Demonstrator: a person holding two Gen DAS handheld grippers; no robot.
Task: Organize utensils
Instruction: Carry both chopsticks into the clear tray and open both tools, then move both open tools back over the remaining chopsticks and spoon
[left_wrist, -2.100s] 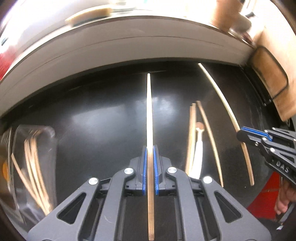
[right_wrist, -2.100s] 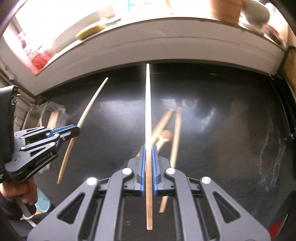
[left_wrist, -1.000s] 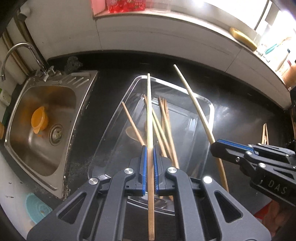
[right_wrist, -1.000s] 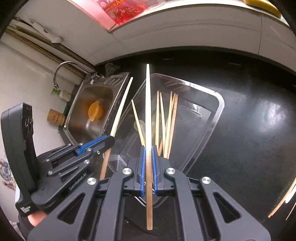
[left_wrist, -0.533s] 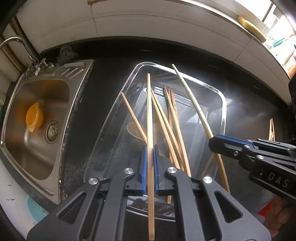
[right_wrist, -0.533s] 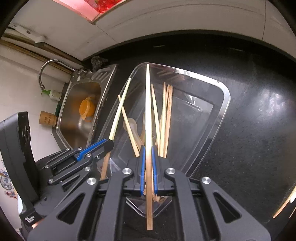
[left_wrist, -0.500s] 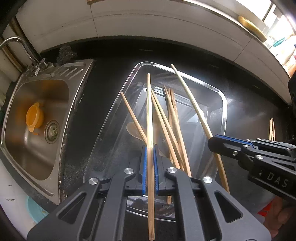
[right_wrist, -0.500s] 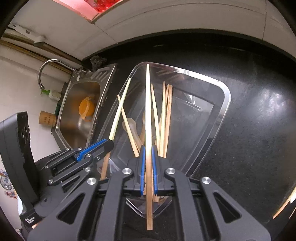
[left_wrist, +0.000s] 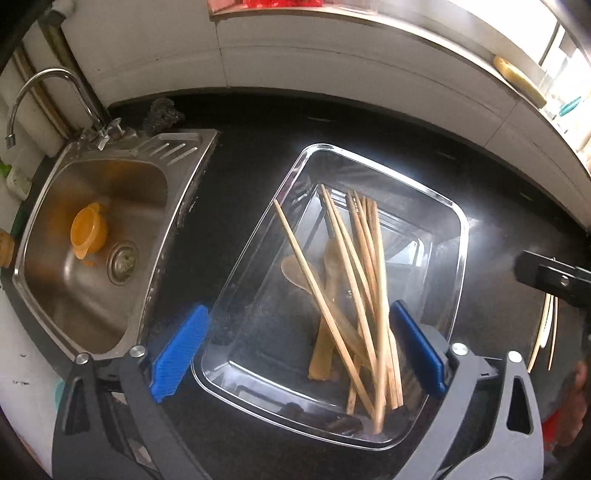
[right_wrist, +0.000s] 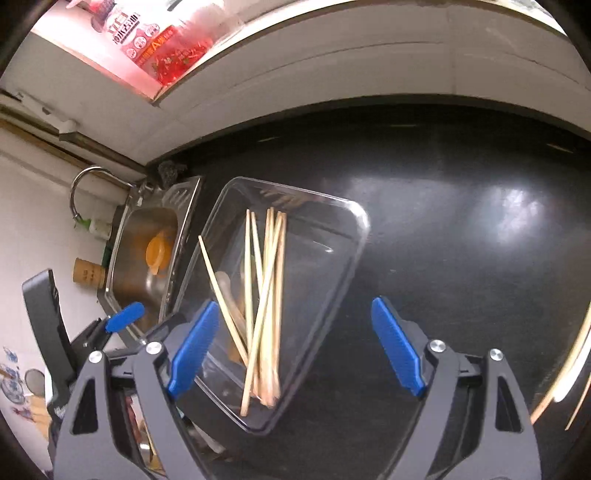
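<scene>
Wide open room between the spread fingers of the left hand-held gripper (left_wrist: 295, 356), right over the clear tray (left_wrist: 460, 236). Below, a crossed pile of chopsticks (left_wrist: 364, 295) filling the tray's right half; bare floor in its left half. Off to the left, the sink (left_wrist: 177, 221) edge and tap (left_wrist: 55, 96) standing tall. To the right of the right hand-held gripper (right_wrist: 295, 350), lots of bare black table (right_wrist: 461, 240). Far right, loose chopsticks (left_wrist: 543, 325) lying flat. Ahead, a white wall (left_wrist: 332, 62) blocking the way.
</scene>
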